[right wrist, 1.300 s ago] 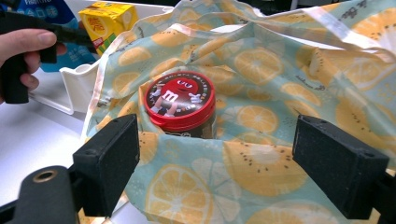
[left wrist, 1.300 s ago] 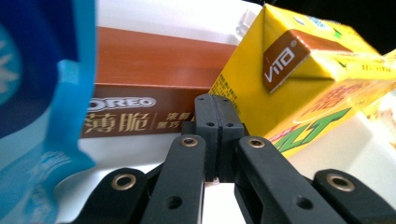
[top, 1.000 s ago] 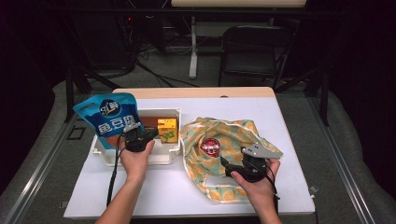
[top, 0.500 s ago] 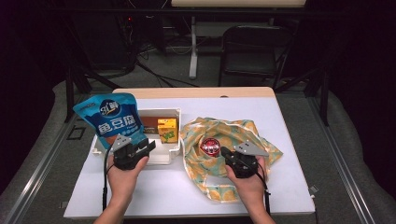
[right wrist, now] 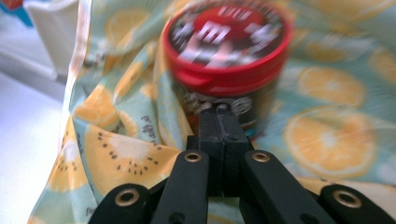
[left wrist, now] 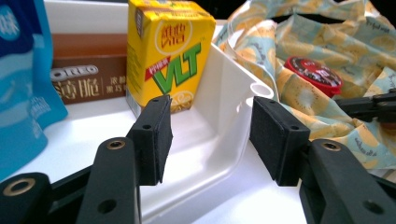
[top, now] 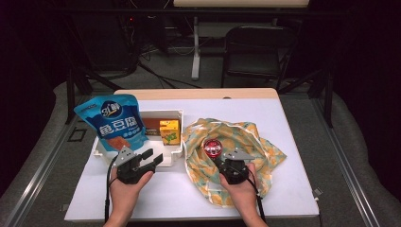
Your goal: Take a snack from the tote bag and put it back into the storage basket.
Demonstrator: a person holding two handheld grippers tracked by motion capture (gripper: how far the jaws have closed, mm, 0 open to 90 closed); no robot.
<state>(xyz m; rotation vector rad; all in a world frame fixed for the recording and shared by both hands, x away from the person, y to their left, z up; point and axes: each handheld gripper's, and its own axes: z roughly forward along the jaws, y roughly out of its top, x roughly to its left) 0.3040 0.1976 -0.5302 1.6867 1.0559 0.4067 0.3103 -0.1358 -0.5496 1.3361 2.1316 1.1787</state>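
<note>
We are holding the left gripper (left wrist: pixel 208 140) with fingers opening at the white tray's (left wrist: pixel 233 121) corner; right gripper (right wrist: pixel 219 123), fingers closed, is just before the red-lidded jar (right wrist: pixel 226 51).

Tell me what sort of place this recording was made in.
Probably a lab or studio set up for recording: a white-topped table stands lit amid dark surroundings, with a black office chair and loose cables on the grey floor behind it.

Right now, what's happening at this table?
A person holds a gripper in each hand. The left gripper has just been opening its jaws at the corner of the white tray, nothing between them. The right gripper is shut, its tips against the red-lidded jar on the fruit-print cloth.
</note>
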